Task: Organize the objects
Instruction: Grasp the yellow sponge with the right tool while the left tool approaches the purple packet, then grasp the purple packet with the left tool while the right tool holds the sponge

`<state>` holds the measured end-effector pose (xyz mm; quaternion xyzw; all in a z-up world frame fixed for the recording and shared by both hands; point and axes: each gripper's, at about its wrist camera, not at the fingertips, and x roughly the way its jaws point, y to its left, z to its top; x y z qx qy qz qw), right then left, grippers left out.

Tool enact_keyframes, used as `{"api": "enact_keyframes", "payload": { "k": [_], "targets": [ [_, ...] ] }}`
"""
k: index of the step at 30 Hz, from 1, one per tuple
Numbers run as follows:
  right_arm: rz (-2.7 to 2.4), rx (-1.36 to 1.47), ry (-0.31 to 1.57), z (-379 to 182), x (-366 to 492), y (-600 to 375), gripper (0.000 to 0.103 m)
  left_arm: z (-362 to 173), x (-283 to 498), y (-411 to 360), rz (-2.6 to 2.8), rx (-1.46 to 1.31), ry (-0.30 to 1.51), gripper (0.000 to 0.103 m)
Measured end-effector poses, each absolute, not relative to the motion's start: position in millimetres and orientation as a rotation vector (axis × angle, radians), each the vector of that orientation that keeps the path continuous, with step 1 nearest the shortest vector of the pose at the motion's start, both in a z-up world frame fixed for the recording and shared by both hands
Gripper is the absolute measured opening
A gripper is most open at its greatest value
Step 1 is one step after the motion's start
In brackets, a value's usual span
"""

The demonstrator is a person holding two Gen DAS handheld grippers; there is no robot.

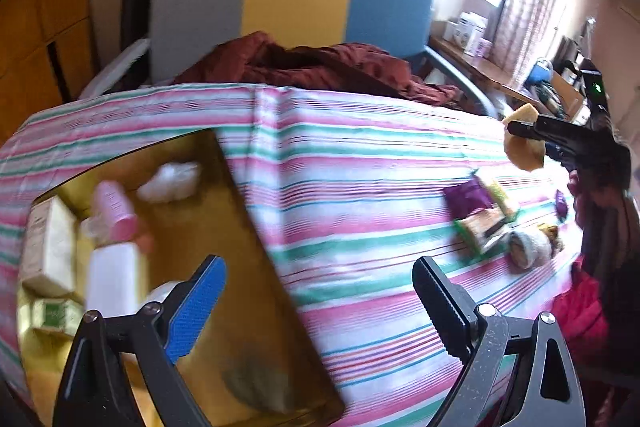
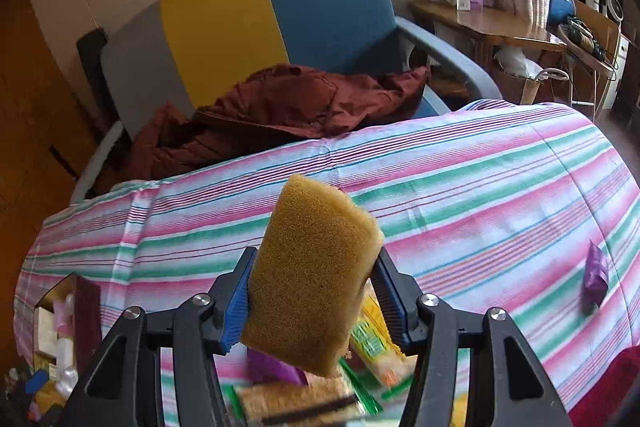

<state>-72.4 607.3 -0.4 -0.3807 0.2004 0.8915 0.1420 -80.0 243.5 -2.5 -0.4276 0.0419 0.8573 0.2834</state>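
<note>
sponge held aloft above a striped table

a table under a pink, green and white striped cloth [image 2: 460,187] fills both views, with a grey, yellow and blue panelled armchair [image 2: 248,27] standing behind it and a crumpled dark red jacket [image 2: 280,107] heaped on the seat. at the table's left end sits an open gold-lined cardboard box [image 1: 248,227]; inside it lie a cream carton [image 1: 50,247], a white bottle [image 1: 112,279], a pink-capped bottle [image 1: 116,211] and a white wad of tissue [image 1: 170,181], all blurred. toward the right end, a loose cluster of green, yellow and purple snack packets [image 1: 484,215] lies on the cloth, and a small purple sachet [image 2: 596,271] lies well apart from them near the edge. the right gripper [image 2: 312,291] has its blue-padded fingers [image 2: 236,307] pressed against both sides of a yellow-brown rectangular sponge [image 2: 316,275], which stands upright and slightly tilted in the grip, raised clear of the cloth above the snack packets. from the left wrist view the same sponge [image 1: 524,143] shows at the tip of the right gripper [image 1: 520,125], up in the air over the table's right side. the left gripper [image 1: 316,307] hovers at the box's right edge with its fingers [image 1: 196,311] spread wide and nothing between them.
</note>
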Motion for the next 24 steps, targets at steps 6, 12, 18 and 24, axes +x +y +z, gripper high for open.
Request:
{"api": "enact_keyframes", "payload": {
  "k": [6,12,18,24],
  "targets": [
    [2.581,-0.982,0.698,3,-41,620,0.057,1,-76,318,2.202,-1.056,0.306,0.095],
    [2.597,-0.946,0.798,2,-33,632,0.057,-12,-81,392,2.061,-0.986,0.498,0.092],
    [2.625,-0.924,0.879,5,-27,637,0.057,-38,-90,445,1.951,-0.977,0.58,0.09],
    [2.646,-0.913,0.938,7,-25,640,0.057,-60,-101,475,1.878,-0.978,0.65,0.089]
  ]
}}
